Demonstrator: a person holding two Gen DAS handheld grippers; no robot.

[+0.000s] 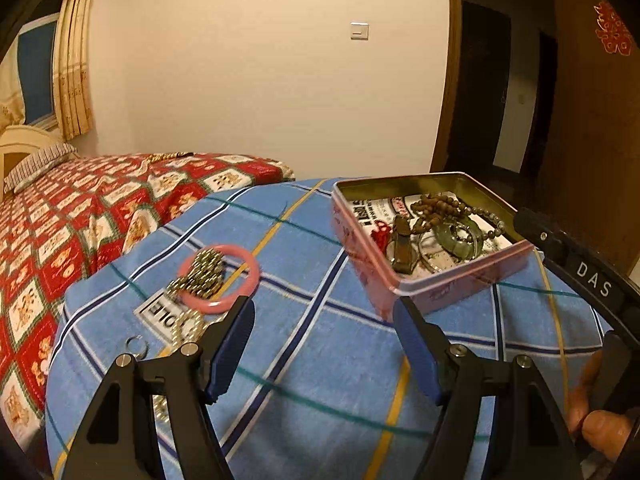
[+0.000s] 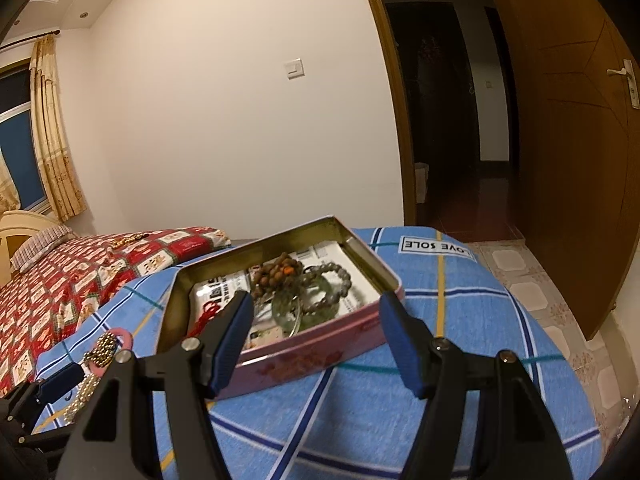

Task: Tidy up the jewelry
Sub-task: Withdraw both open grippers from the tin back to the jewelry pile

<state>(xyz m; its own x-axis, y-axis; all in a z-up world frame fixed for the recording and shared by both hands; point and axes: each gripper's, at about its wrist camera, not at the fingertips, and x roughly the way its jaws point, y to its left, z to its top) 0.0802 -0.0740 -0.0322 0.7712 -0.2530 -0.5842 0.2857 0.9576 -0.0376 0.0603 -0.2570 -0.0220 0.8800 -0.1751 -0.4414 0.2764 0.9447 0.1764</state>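
We hold both grippers wide and empty: our left gripper (image 1: 324, 304) beside the pink plastic bangle (image 1: 219, 279), our right gripper (image 2: 316, 300) over the pink rectangular metal tin (image 2: 280, 344). Bead bracelets (image 2: 320, 280) lie inside it, on the blue checked cloth (image 2: 460, 320)

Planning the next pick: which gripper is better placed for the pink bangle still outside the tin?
Left. The left gripper is open, one fingertip just beside the pink bangle and gold bead chain on the cloth. The right gripper is open at the tin, farther from the bangle.
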